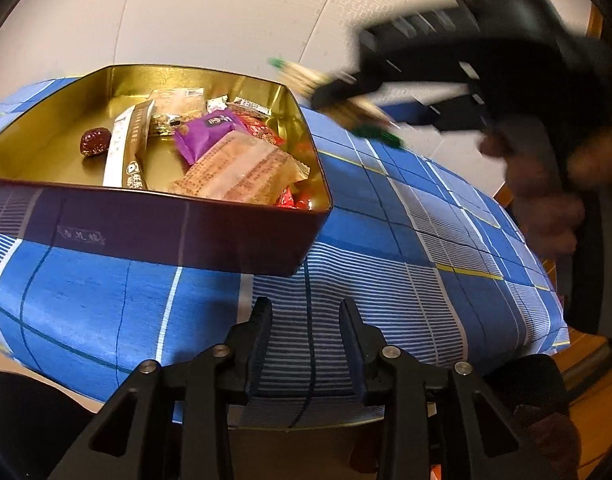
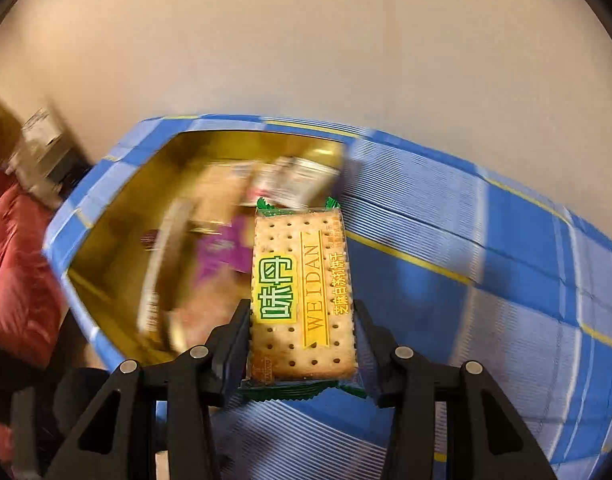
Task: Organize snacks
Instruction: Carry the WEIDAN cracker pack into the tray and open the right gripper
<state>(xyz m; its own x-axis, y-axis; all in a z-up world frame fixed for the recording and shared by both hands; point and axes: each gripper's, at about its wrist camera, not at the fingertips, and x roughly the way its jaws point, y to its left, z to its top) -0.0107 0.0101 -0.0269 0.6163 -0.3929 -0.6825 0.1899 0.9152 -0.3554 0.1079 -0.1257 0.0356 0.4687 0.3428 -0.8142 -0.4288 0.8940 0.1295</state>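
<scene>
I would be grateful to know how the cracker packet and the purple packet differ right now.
The cracker packet is gripped in the right gripper above the cloth; the purple packet lies in the tin. The cracker packet is clear with green ends, the purple packet opaque. Both are sealed snacks.

My tongs, left (image 1: 306,320) and right (image 2: 302,320), are matte black plastic with angular triangular cut-outs, round silver screws at the joints, and dark ribbed pads (image 1: 348,344).
</scene>
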